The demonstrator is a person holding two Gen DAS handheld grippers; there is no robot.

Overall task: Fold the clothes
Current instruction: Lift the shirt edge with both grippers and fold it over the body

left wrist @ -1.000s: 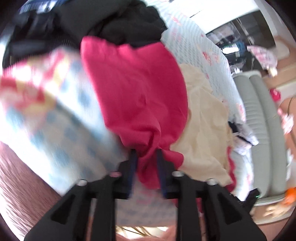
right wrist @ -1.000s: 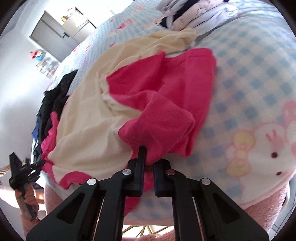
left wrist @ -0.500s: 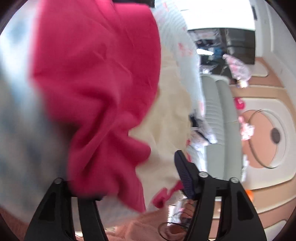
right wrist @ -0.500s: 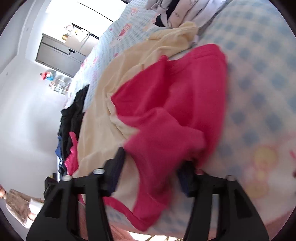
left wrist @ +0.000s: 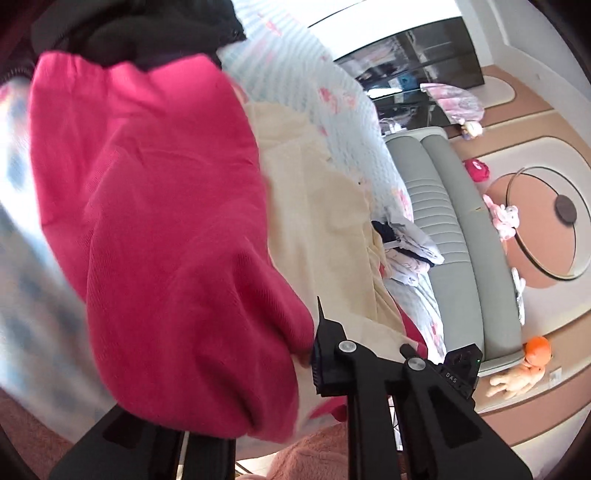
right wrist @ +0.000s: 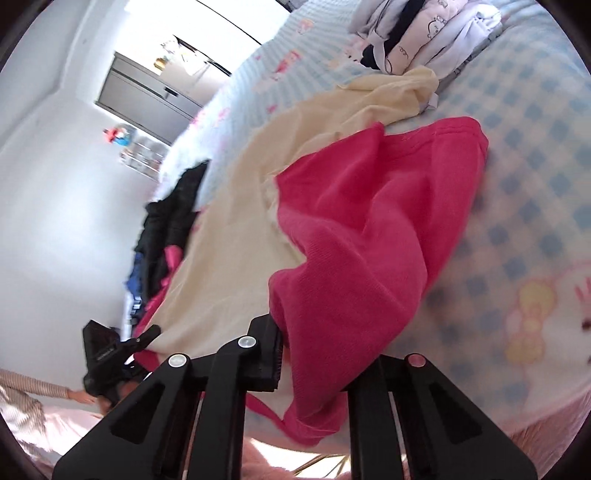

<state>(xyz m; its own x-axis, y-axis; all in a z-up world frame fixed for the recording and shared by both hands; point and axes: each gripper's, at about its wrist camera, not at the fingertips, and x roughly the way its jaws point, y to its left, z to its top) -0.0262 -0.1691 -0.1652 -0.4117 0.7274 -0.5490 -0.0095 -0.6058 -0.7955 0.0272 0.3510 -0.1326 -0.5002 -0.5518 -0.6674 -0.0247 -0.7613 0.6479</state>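
Nearest to you, both grippers angle down over the bed edge, each with a bunched fold of the pink garment [left wrist: 159,229] between its fingers. Your left gripper [left wrist: 258,373] has its jaws closing on a thick pink fold; your right gripper [right wrist: 317,365] is closing too, pink cloth draped across its gap. The garment lies on a cream cloth [right wrist: 229,251] spread over the checked bedspread [right wrist: 524,206]. Beyond sit dark clothes [right wrist: 173,218], and folded pale clothes [right wrist: 417,33] farther back.

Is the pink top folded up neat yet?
Not yet. The pink top lies bunched and wrinkled over the cream garment, no flat, tidy folds.
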